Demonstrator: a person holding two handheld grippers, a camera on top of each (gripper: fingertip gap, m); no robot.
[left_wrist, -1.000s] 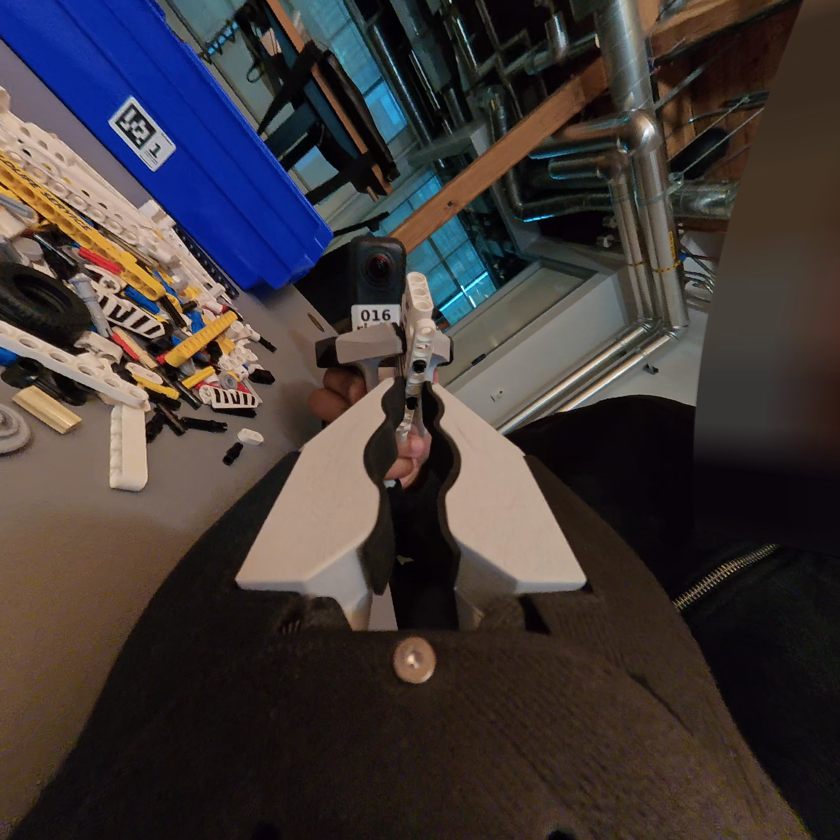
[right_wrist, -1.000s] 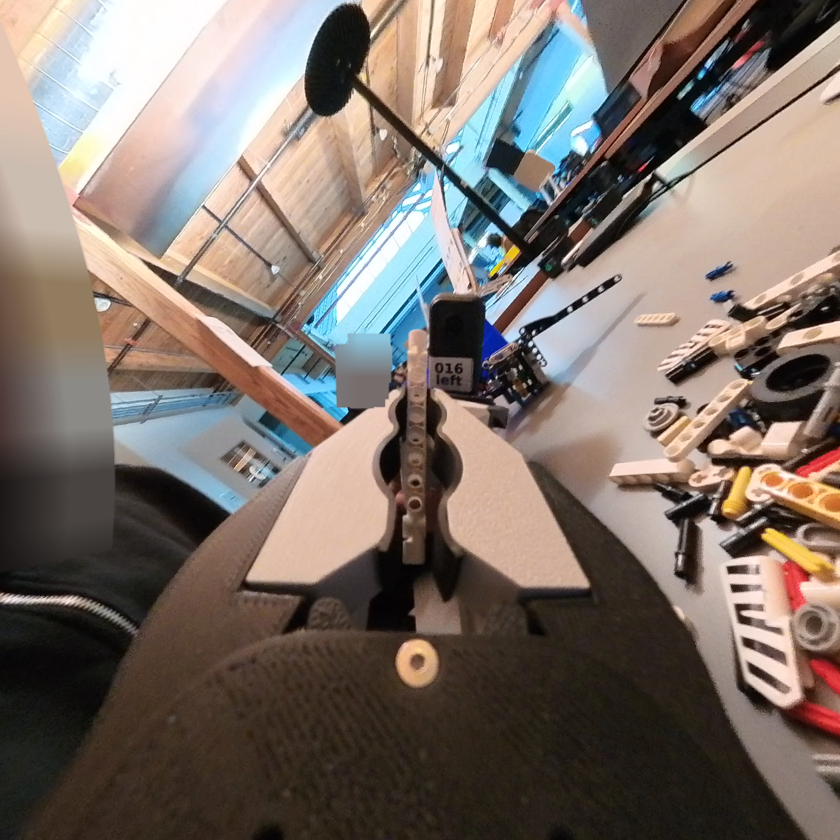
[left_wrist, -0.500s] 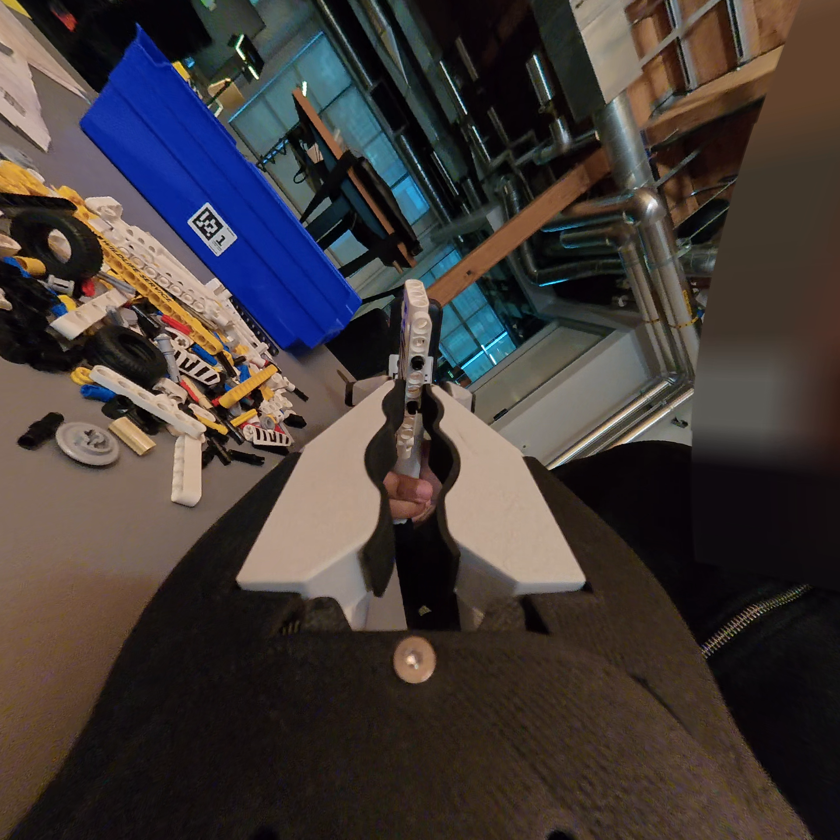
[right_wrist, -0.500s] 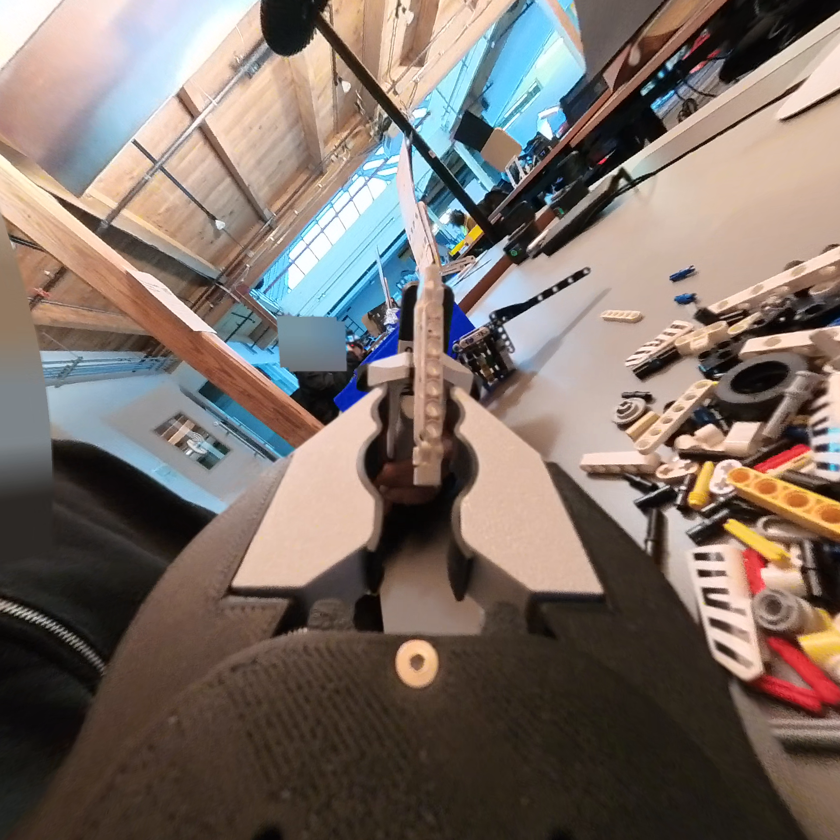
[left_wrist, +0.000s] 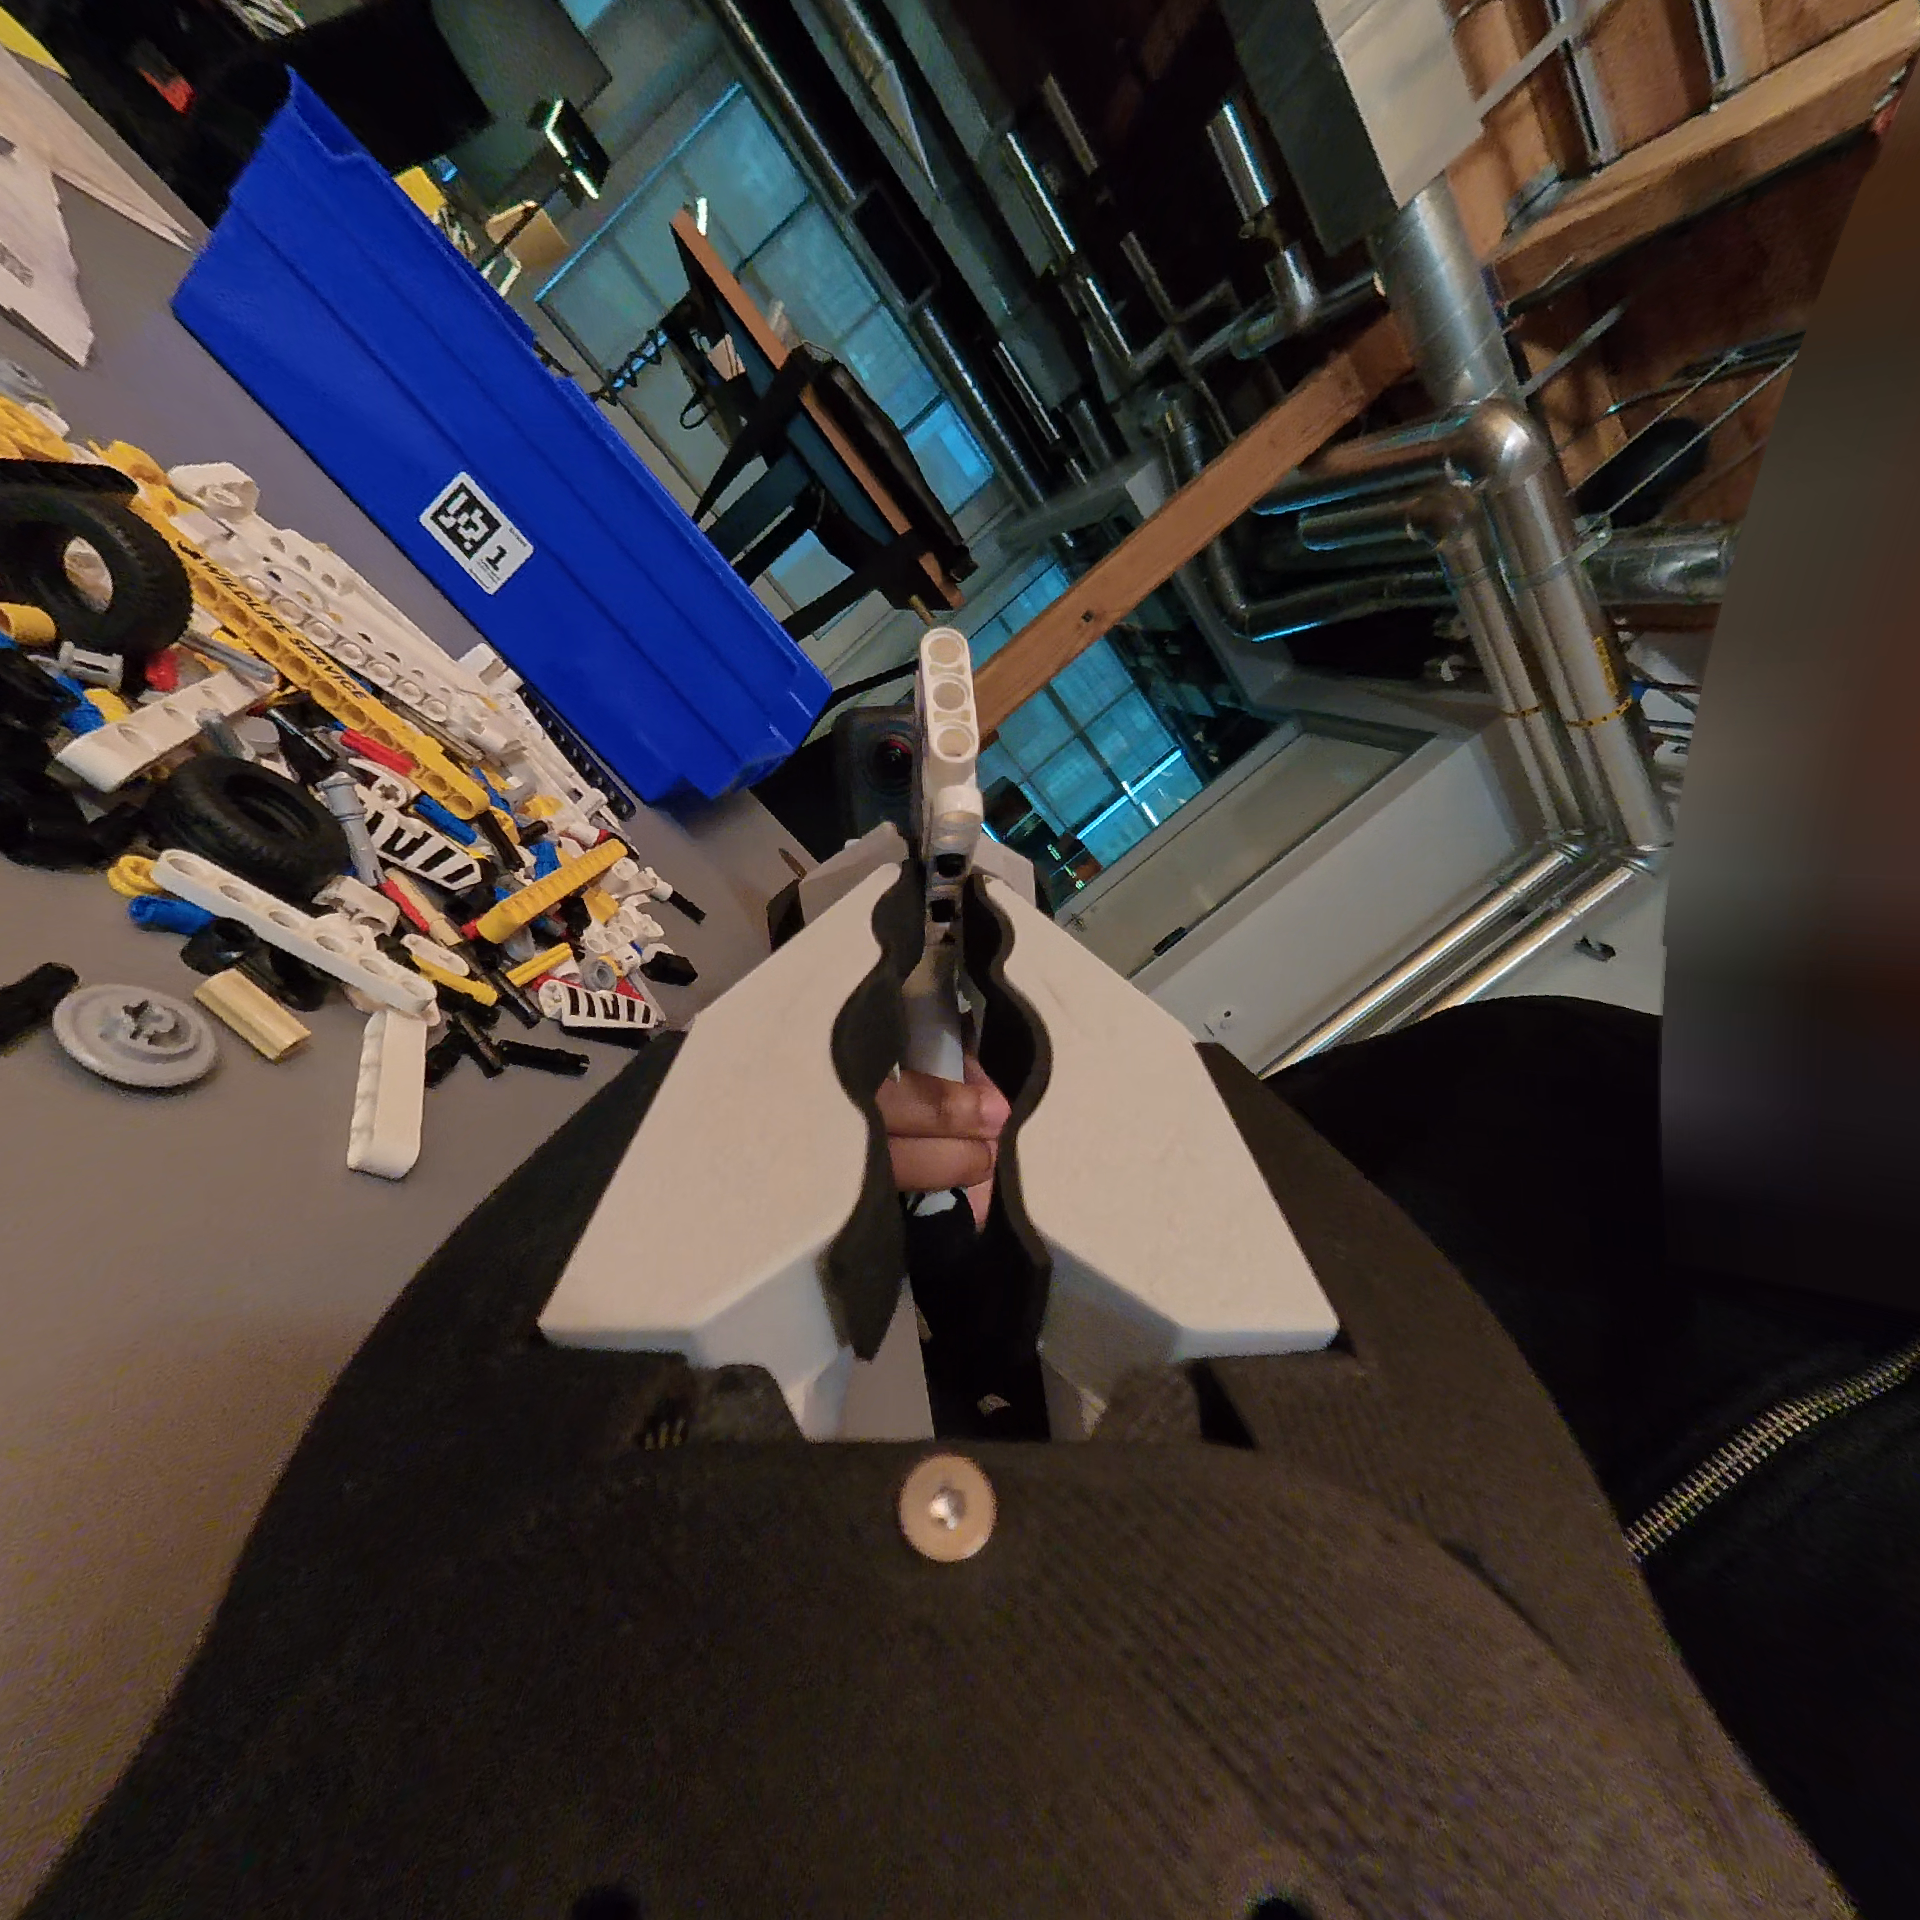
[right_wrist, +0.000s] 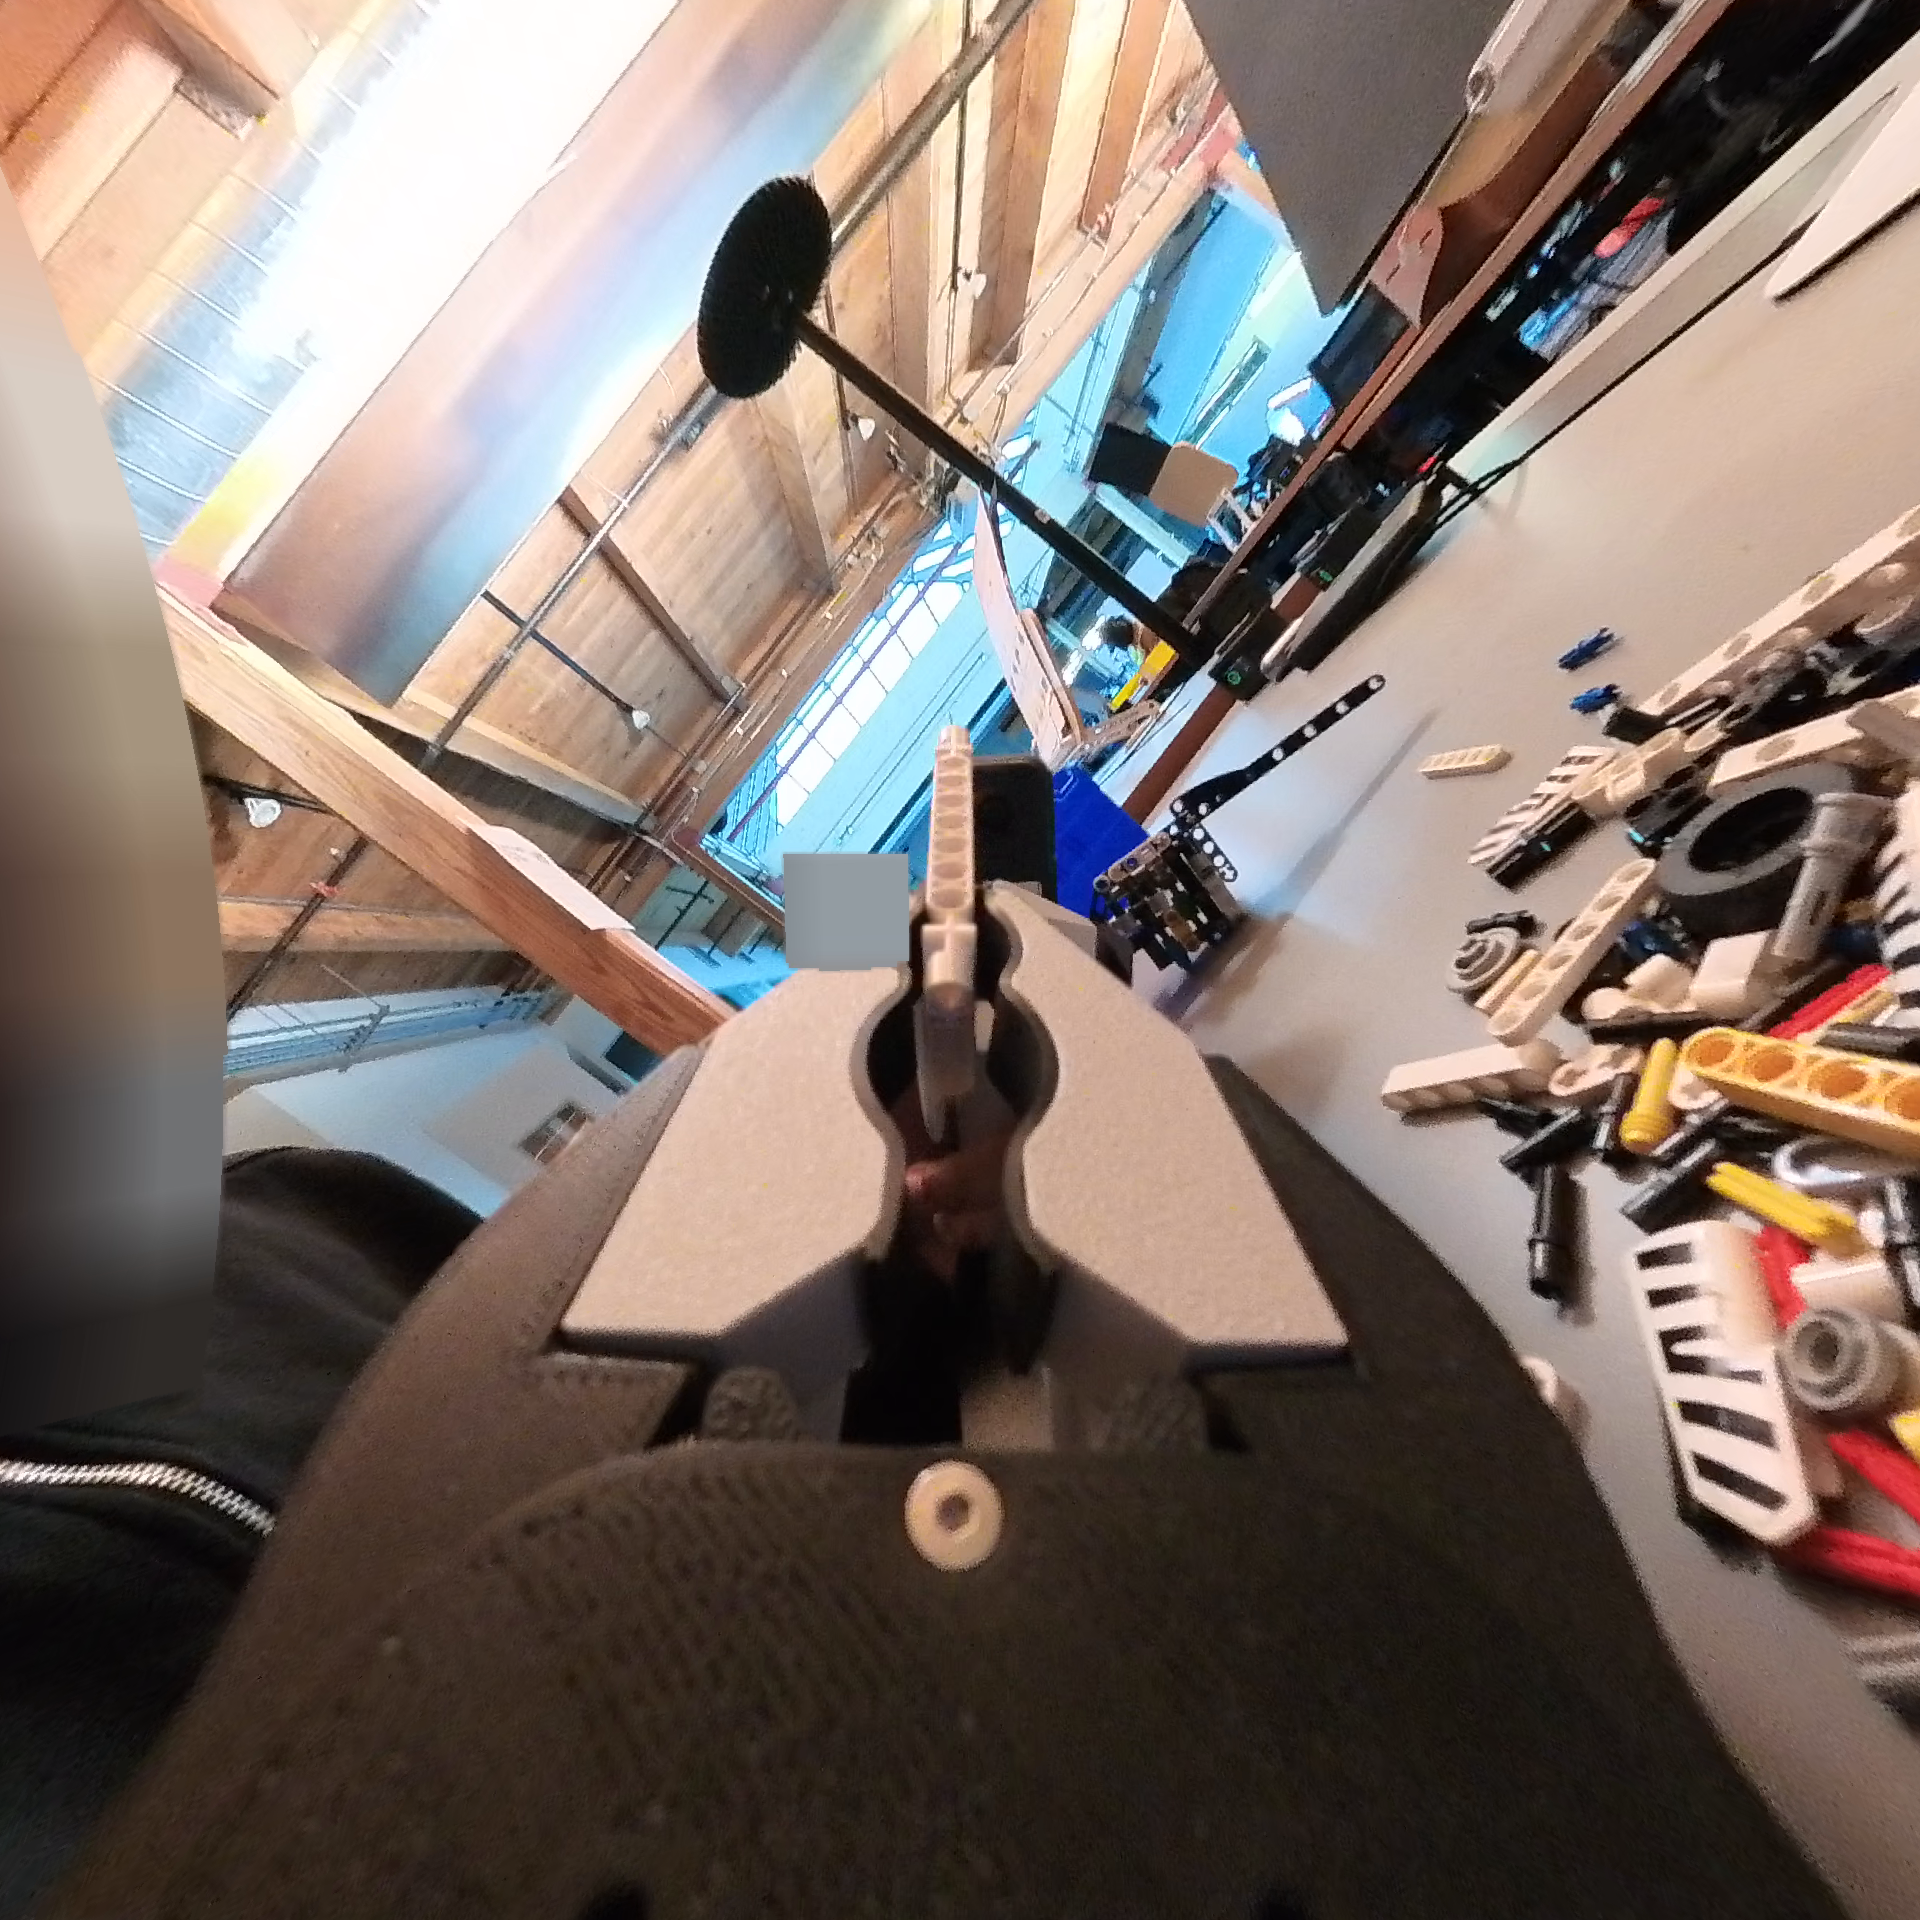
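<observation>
Here both grippers meet above the grey bench (left_wrist: 156, 1299): the left gripper (left_wrist: 943, 894) has its fingers clamped on a white holed beam (left_wrist: 948, 727), and the right gripper (right_wrist: 951, 935) has its fingers clamped on the same beam (right_wrist: 951, 821), end-on, with loose building parts (left_wrist: 343, 831) heaped beside a blue bin (left_wrist: 468, 436).

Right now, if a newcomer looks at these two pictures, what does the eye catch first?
First, the white beam with holes, standing up between the fingers of the left gripper; the right gripper meets the same beam from the other side. Next, the colourful heap of building pieces on the grey table, with a blue bin behind it.
</observation>
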